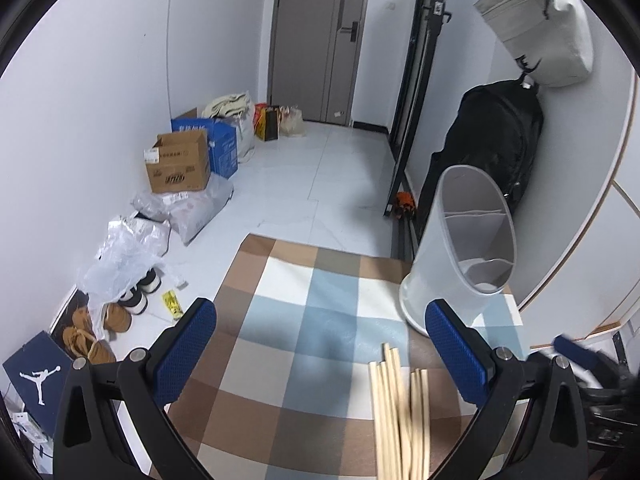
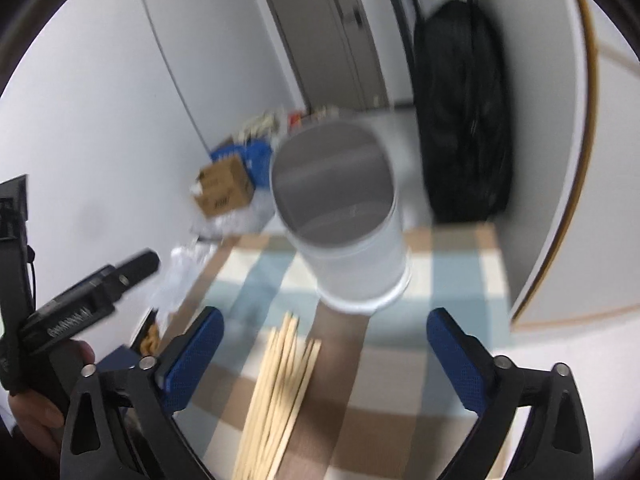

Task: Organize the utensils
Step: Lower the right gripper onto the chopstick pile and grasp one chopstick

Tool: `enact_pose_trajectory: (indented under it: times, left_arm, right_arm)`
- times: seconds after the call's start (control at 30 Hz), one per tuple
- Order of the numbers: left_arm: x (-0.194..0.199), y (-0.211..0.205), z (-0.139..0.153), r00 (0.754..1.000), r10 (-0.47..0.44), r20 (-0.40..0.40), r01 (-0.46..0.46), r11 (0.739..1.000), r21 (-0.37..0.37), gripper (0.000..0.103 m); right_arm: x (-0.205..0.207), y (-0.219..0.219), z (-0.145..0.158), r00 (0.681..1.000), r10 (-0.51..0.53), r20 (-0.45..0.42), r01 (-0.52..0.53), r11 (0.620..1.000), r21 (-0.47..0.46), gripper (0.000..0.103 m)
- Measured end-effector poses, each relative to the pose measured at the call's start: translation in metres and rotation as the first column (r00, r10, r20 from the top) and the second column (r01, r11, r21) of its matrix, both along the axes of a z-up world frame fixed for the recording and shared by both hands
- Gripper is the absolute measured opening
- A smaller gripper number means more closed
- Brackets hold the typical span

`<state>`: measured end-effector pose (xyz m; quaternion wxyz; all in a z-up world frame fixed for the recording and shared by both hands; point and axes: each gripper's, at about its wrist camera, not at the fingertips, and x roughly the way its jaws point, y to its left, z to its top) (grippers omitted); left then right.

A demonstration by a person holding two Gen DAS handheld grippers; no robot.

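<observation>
A bundle of several pale wooden chopsticks (image 1: 400,416) lies on the checked tablecloth (image 1: 304,320), between my left fingers and nearer the right one. A white cylindrical utensil holder (image 1: 460,248) with inner dividers stands at the cloth's far right corner. My left gripper (image 1: 320,348) is open and empty above the cloth. In the right wrist view the chopsticks (image 2: 280,396) lie between the open fingers, left of centre, and the holder (image 2: 344,220) stands just beyond them. My right gripper (image 2: 324,356) is open and empty. That view is blurred.
A black bag (image 1: 500,144) and a grey bag (image 1: 540,28) hang on the wall right of the holder. Cardboard boxes (image 1: 180,164), plastic bags and shoes (image 1: 100,328) line the floor at left. The left hand-held gripper (image 2: 80,300) shows in the right wrist view.
</observation>
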<state>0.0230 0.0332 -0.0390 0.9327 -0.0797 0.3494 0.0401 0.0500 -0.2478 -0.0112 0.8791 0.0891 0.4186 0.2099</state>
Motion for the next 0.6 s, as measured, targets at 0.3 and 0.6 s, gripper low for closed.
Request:
enact_pose_trajectory:
  times: [0.3, 0.6]
  left_arm:
    - [0.011, 0.021, -0.020, 0.996, 0.014, -0.093, -0.017, 0.999, -0.029, 0.102]
    - [0.013, 0.028, -0.027, 0.989, -0.002, -0.145, -0.001, 1.000, -0.019, 0.102]
  right_arm:
    - [0.024, 0.035, -0.057, 0.965, 0.076, -0.251, -0.090, 0.995, -0.045, 0.057]
    - [0.038, 0.048, -0.079, 0.958, 0.058, -0.279, -0.114, 0.975, -0.190, 0.041]
